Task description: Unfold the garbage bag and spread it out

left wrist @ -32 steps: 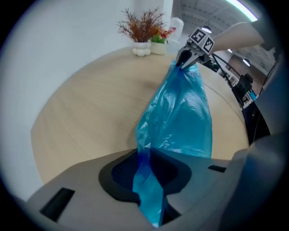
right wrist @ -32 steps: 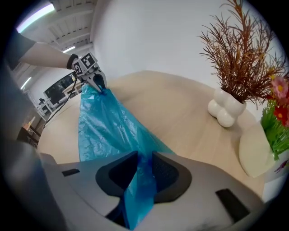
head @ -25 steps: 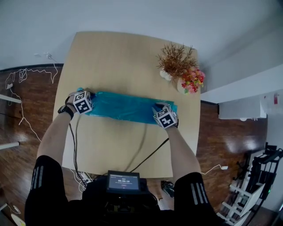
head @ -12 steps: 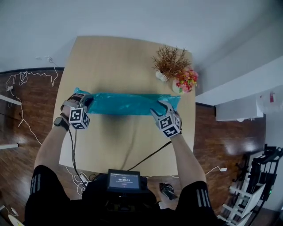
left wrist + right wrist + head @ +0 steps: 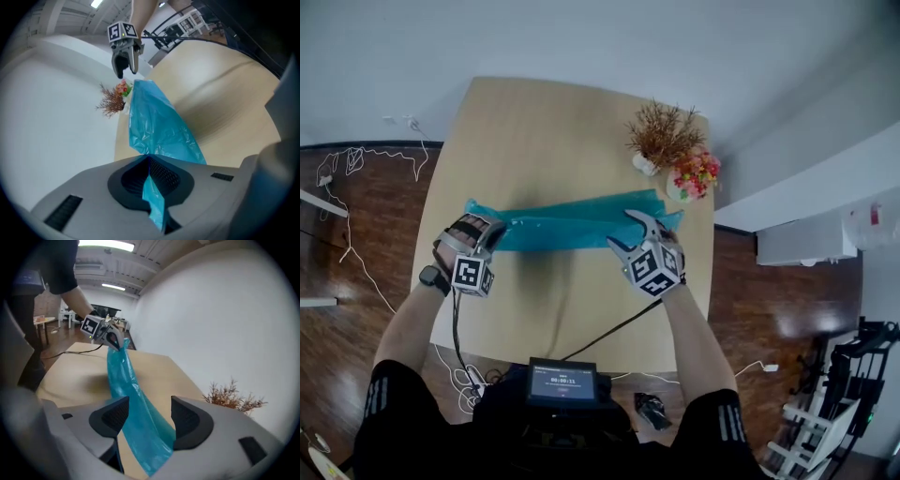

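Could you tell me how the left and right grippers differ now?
The left gripper's jaws are together; the right gripper's have just been opening and stand apart. The left gripper pinches the garbage bag; the right gripper only straddles it. Both are at the bag's ends.

Black sleeves [image 5: 394, 384] — white stripes, black wristwatch [image 5: 430, 277], grey tongs [image 5: 150, 176], black-and-white marker cubes [image 5: 469, 274]

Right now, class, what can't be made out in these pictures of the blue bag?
- Head view: where the left gripper pinches the garbage bag, covered by the gripper's own body.
- Head view: print on the screen, too small.
- Left gripper view: the plants, too small for detail.
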